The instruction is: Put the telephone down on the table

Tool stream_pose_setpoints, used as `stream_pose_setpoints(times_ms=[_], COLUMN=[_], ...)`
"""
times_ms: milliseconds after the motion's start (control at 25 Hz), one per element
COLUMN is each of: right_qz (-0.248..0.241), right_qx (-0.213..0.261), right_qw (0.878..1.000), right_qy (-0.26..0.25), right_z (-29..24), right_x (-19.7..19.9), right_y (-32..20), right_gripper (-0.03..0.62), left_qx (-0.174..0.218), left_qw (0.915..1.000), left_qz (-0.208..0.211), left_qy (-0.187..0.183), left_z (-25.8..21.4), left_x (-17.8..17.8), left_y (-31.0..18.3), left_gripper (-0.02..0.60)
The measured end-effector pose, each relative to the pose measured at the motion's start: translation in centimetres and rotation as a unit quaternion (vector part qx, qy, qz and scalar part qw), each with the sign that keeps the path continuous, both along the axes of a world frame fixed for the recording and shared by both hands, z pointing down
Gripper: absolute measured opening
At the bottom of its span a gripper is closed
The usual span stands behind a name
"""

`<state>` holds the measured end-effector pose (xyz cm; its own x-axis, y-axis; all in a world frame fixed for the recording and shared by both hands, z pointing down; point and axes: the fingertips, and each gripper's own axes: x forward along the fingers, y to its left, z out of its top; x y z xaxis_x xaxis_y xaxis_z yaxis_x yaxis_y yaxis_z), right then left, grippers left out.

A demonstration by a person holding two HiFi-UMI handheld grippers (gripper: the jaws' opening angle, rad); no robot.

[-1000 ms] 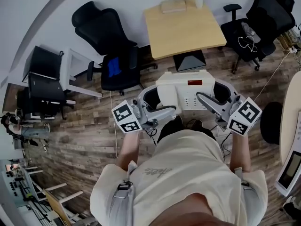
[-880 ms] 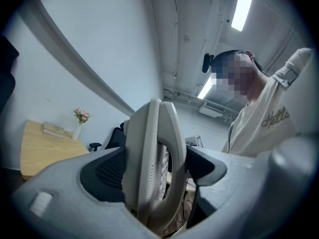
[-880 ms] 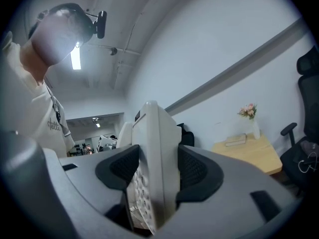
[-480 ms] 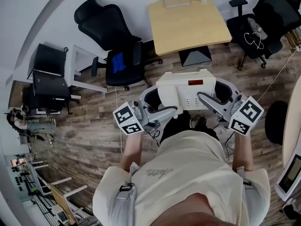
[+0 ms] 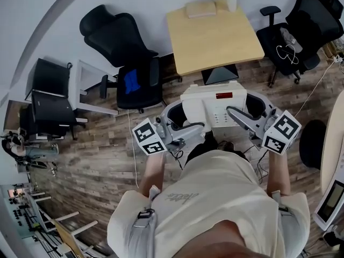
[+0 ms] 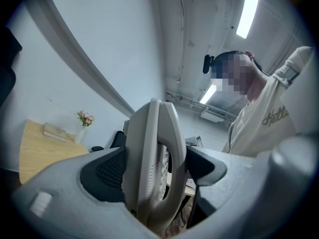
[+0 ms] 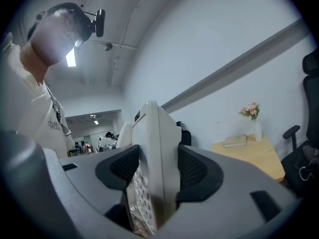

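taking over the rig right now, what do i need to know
Left hand-held gripper: shut on the telephone's left end.
Right hand-held gripper: shut on its right end.
Telephone: held in the air between both, over the floor, short of the table.
Table: book and vase at the far edge, near part bare.
Done: telephone gripped.
Left: carry it forward, set it on the table, open both.

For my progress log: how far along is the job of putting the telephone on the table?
Done: the telephone is clamped at both sides, in the jaws of the left gripper and the right gripper. In hand: it hangs above the wooden floor, short of the table. Left: reach the table, set it down, open the jaws.
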<state>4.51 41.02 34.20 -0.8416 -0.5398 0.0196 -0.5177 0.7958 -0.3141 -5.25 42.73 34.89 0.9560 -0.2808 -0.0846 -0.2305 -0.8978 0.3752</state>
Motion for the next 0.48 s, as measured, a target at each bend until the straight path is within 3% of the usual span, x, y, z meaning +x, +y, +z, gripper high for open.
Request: stream_pose_setpoints(times_ms=[480], right_qz=[0.017], right_qx=[0.003], right_qw=[0.999], right_qy=[0.031], right_z=[-0.5], right_x=[-4.8], right_y=[-6.6], right_gripper=[0.230], left_qx=[0.016], left_qw=[0.9995], left_qz=[0.024], left_qy=[0.016], left_z=[-0.1], left_x=[-4.7], left_y=[-7.1], left_gripper=[0.383])
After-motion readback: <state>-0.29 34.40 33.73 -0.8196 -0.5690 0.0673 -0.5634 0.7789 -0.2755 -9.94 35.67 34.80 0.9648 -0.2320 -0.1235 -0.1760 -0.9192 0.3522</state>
